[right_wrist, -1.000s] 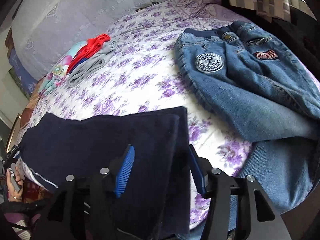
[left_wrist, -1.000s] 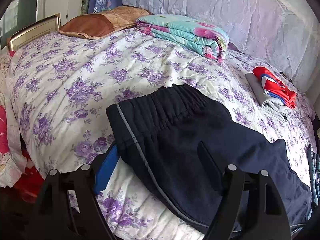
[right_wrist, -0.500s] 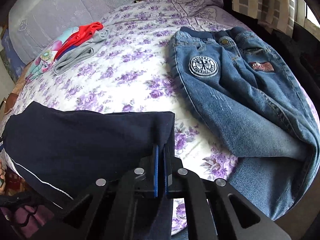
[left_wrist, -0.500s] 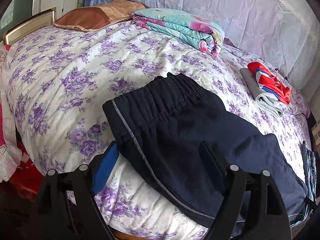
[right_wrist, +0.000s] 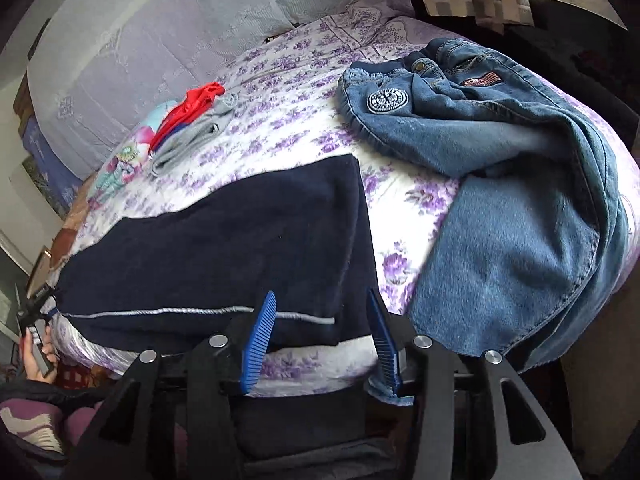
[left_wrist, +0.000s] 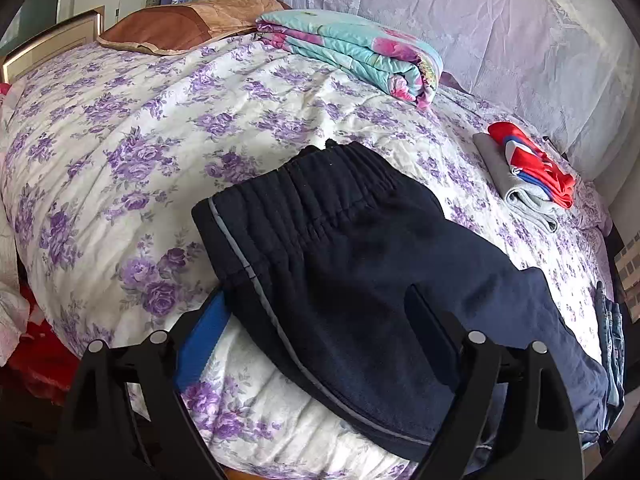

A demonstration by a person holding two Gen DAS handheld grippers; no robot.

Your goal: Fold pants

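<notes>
Pants (left_wrist: 360, 280) of dark navy are laid flat near the front edge of the bed (left_wrist: 120, 152), waistband toward the left gripper (left_wrist: 316, 332), whose jaws are spread wide on either side of the side seam. The right gripper (right_wrist: 322, 336) is held at the leg end, jaws apart, nothing clamped. Jeans (right_wrist: 500, 168) are seen beside them, folded clothes (left_wrist: 524, 176) farther back.

Both grippers are matte black plastic frames with triangular cut-outs and round silver screws at the joints. The right gripper (right_wrist: 322, 338) carries ribbed blue fingers (right_wrist: 258, 340); the left gripper (left_wrist: 316, 344) shows one blue pad.
</notes>
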